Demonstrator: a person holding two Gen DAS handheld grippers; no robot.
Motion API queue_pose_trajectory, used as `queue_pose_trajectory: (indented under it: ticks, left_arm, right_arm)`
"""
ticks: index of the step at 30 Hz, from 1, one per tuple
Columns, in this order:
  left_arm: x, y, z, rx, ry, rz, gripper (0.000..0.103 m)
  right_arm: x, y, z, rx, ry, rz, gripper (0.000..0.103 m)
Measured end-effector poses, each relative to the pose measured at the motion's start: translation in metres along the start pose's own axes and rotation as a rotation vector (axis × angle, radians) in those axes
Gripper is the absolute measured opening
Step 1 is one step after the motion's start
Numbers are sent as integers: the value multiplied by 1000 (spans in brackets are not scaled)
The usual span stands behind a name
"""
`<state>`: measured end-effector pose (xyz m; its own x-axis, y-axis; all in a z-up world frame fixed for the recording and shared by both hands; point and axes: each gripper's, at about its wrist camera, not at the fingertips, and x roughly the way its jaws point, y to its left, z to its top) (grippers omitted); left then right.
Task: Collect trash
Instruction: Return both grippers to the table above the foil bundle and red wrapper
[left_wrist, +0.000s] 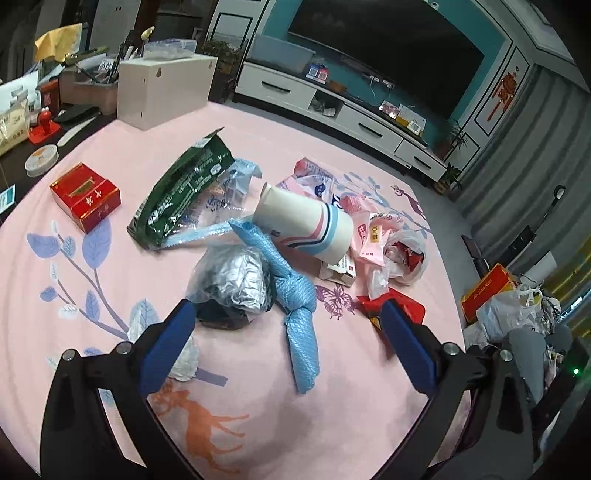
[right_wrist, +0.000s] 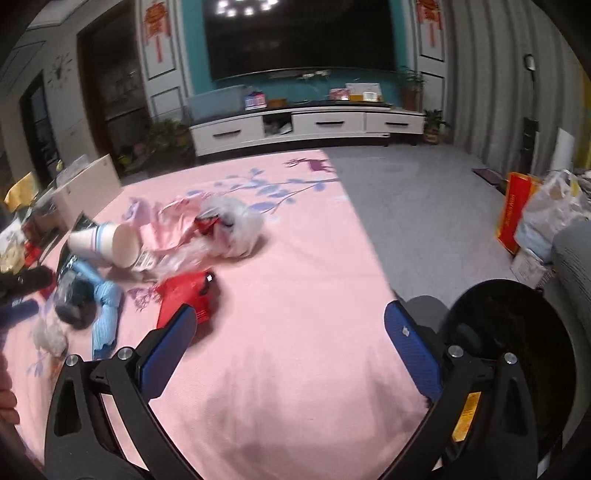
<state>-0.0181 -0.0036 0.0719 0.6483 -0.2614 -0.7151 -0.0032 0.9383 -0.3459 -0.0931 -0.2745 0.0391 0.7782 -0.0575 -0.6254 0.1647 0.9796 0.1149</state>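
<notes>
Both tongs gape empty, left gripper over the knotted blue plastic bag, right gripper beside the black round bin; the litter's mostly uncollected on the pink cloth.

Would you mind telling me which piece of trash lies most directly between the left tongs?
The knotted blue wrapper: its tail points down between the open left tongs. The foil bag sits by one finger only; the paper cup lies farther off.

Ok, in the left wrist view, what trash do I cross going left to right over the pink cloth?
Red box → green bag → silver foil wrap → blue knotted cloth → paper cup → crumpled clear plastic bag.
</notes>
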Motion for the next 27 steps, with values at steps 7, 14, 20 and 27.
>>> queue_pose_trajectory:
  ticks: [7, 14, 20, 27]
  left_arm:
    - [-1, 7, 0, -13, -5, 25, 100]
    - [6, 10, 1, -46, 31, -4, 100]
    - [9, 7, -2, -37, 40, 0, 100]
    - [15, 7, -4, -45, 67, 1, 100]
  right_arm:
    - [16, 16, -16, -140, 44, -32, 99]
    - [21, 10, -16, -117, 52, -50, 99]
    - [27, 14, -17, -126, 71, -65, 99]
    - [35, 17, -17, -123, 102, -54, 99]
